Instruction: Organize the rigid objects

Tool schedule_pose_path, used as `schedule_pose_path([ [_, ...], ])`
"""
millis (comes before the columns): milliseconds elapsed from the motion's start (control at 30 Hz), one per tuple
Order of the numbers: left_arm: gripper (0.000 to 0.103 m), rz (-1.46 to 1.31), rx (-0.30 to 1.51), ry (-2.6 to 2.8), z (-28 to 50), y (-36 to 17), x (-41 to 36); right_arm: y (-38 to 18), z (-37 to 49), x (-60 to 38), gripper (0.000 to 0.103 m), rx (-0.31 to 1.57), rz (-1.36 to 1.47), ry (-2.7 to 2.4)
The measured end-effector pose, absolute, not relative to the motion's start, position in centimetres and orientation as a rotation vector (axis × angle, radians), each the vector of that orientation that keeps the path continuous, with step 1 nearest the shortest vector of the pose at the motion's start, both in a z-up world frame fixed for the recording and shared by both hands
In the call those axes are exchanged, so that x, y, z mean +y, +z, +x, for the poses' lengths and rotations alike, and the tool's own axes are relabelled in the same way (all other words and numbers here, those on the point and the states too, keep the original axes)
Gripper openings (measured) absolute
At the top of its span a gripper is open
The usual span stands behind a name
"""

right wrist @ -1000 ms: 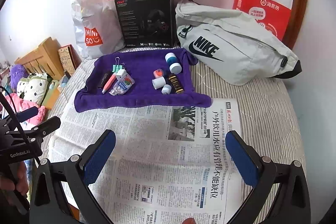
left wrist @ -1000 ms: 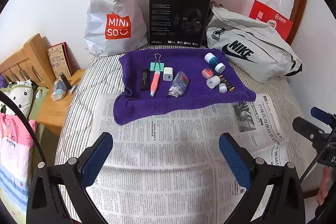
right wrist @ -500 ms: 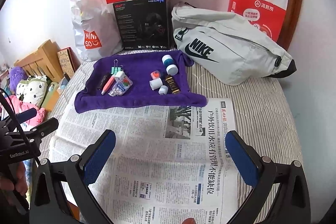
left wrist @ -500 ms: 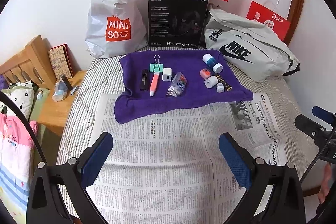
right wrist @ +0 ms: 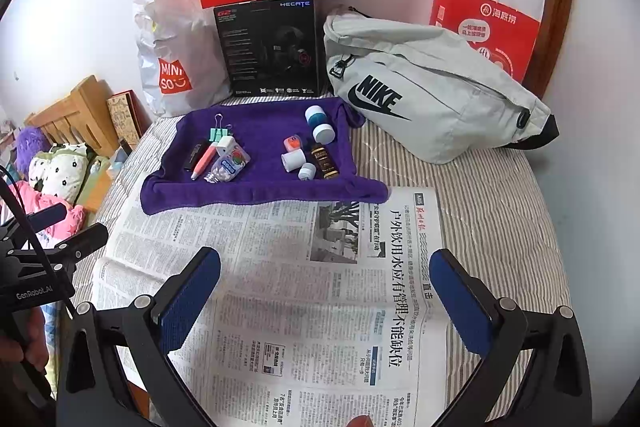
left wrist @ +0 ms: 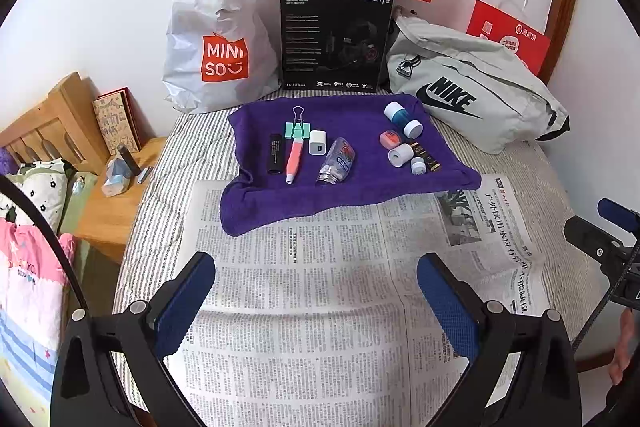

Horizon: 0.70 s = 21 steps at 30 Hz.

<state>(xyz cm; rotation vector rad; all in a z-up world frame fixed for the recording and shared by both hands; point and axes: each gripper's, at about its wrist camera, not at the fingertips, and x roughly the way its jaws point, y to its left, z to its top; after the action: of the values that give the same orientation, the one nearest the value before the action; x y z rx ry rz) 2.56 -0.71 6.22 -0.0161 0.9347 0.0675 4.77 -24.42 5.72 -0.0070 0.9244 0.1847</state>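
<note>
Both cameras had tilted slightly; nothing on the purple towel (left wrist: 344, 187) moved. Left gripper (left wrist: 316, 287) and right gripper (right wrist: 326, 291) hovered over newspaper (left wrist: 320, 307), jaws wide, empty. Pink pen (left wrist: 293, 157), far-left on towel: light, stiff, slippery; grip mid-barrel. Small labels illegible.

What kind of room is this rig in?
Most likely a bedroom in a home: the work surface is a striped mattress covered with newspaper, a wooden headboard stands at its end, and shopping bags lean on the wall, such as the Miniso bag.
</note>
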Motion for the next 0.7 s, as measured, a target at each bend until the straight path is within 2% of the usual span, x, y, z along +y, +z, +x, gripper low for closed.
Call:
schedule_pose_path([
  [700, 0.102, -0.003, 0.934, 0.055, 2.64, 6.43, -1.07, 6.00, 4.58, -24.64, 0.103, 0.926, -0.014, 0.178],
])
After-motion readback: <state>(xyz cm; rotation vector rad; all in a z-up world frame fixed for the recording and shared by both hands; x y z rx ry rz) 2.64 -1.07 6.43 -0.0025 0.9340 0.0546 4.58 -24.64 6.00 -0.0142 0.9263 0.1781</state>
